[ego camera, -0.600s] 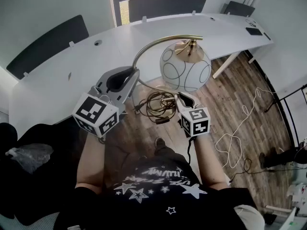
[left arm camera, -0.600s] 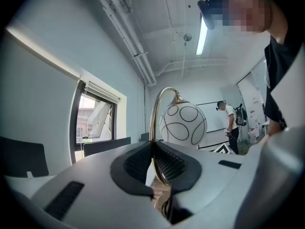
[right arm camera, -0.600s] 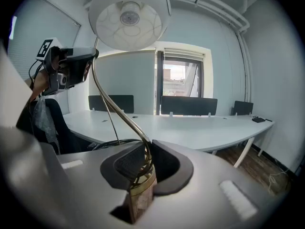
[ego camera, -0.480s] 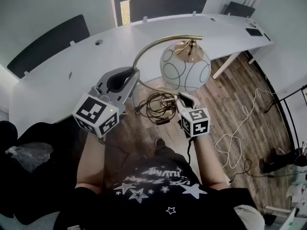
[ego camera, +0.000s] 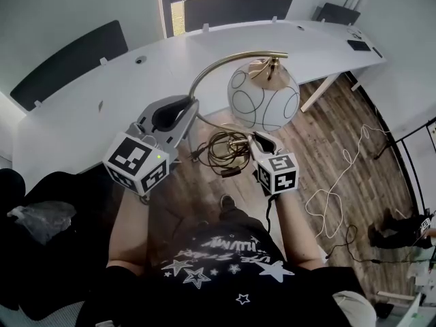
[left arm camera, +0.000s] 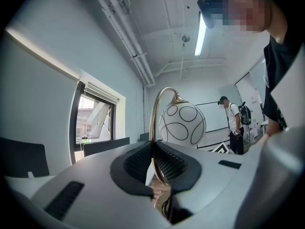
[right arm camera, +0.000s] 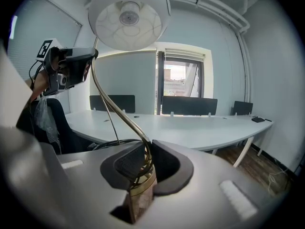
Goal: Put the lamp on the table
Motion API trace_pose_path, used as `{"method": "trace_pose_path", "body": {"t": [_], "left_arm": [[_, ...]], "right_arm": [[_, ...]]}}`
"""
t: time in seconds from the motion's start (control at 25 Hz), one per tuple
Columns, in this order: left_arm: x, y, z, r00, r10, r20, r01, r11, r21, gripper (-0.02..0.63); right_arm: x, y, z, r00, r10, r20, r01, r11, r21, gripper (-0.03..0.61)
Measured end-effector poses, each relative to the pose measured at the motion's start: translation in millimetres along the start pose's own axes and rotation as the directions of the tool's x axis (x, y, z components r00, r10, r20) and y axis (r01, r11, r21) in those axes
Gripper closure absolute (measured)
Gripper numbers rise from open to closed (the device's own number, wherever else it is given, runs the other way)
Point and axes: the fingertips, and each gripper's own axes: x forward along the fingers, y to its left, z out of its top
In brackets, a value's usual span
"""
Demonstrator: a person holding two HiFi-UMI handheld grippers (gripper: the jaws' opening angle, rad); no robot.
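Lamp (ego camera: 263,95) held short of the table (ego camera: 82,107), left gripper (ego camera: 185,109) pinched narrow on its curved brass arm — right gripper (ego camera: 259,140) clamped on its lower stem

Counts:
- 1 lamp (ego camera: 263,97): 1 globe shade (left arm camera: 182,124), 1 curved brass arm (ego camera: 218,63).
- 2 grippers: left gripper (ego camera: 187,106), right gripper (ego camera: 257,137).
- 2 marker cubes (ego camera: 136,163), one per gripper.
- 1 long curved white table (ego camera: 88,107).
- 3 dark panels (ego camera: 68,60) behind it; chair backs or screens, can't tell.
- 1 window (right arm camera: 183,82).
- 1 coil of dark cable (ego camera: 226,148) on the floor.
- 1 loose white cord (ego camera: 340,182) further right.
- 1 small dark flat item (ego camera: 360,45) at the table's far end.
- 1 crumpled clear bag (ego camera: 37,216).
- 1 ceiling strip light (left arm camera: 202,26).
- 1 background person (left arm camera: 234,123).
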Motion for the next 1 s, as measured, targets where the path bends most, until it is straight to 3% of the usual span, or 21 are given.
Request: {"method": "trace_pose_path", "body": {"t": [0.52, 1.0], "left_arm": [[-4.2, -15.8, -15.0, 1.000, -0.026, 0.000, 0.026, 1.000, -0.010, 0.580], [49.8, -1.8, -21.6, 1.000, -0.015, -0.021, 0.015, 1.000, -0.020, 0.580]], "right_arm": [[-12.3, 0.8, -22.2, 1.000, -0.027, -0.002, 0.027, 0.999, 0.023, 0.532], [15.8, -43.6, -20.0, 1.000, 0.005, -0.017, -0.005, 0.999, 0.036, 0.532]]}}
